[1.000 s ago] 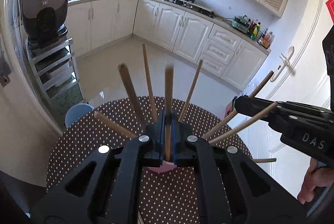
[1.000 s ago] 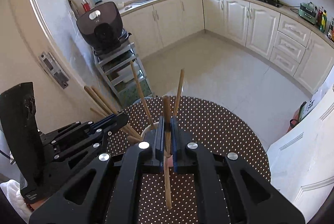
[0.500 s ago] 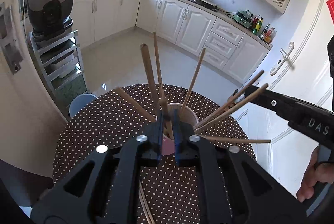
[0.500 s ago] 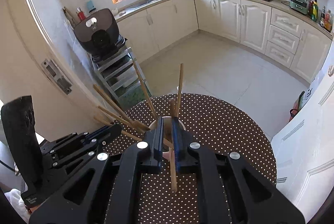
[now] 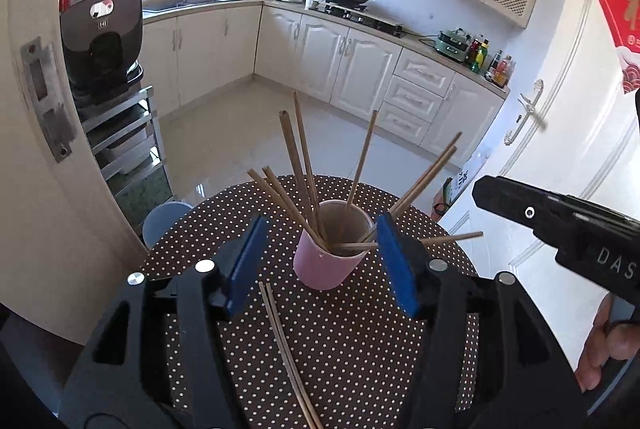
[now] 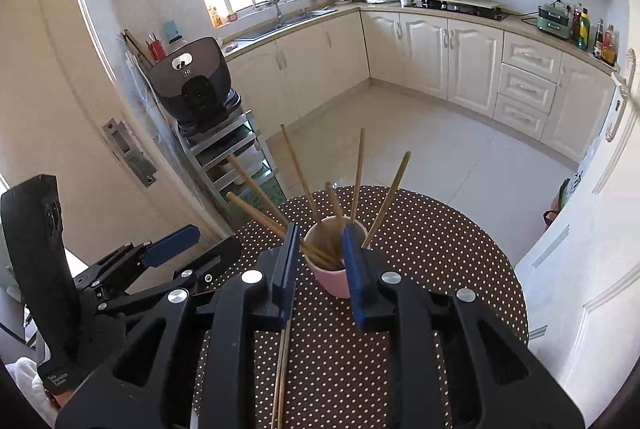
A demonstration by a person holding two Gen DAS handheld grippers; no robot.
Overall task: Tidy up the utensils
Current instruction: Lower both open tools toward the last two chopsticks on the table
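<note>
Both hand-held grippers stand wide and hold nothing — left hand-held gripper (image 5: 320,261), right hand-held gripper (image 6: 320,265). Careful: a pad can push the leaning chopsticks (image 5: 304,165) and tip the pink cup (image 5: 326,265) — two chopsticks on the tabletop (image 5: 288,349) still wait.

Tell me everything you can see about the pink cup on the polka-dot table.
The pink cup is a plain, handleless tumbler with a pale inner wall, of a material I can't tell. It stands upright on the brown white-dotted tablecloth. About ten wooden chopsticks fan out of it, leaning on its rim. Two thin wooden chopsticks lie flat on the cloth beside it. Neither the left gripper nor the right gripper touches it; both sets of jaws are open.
</note>
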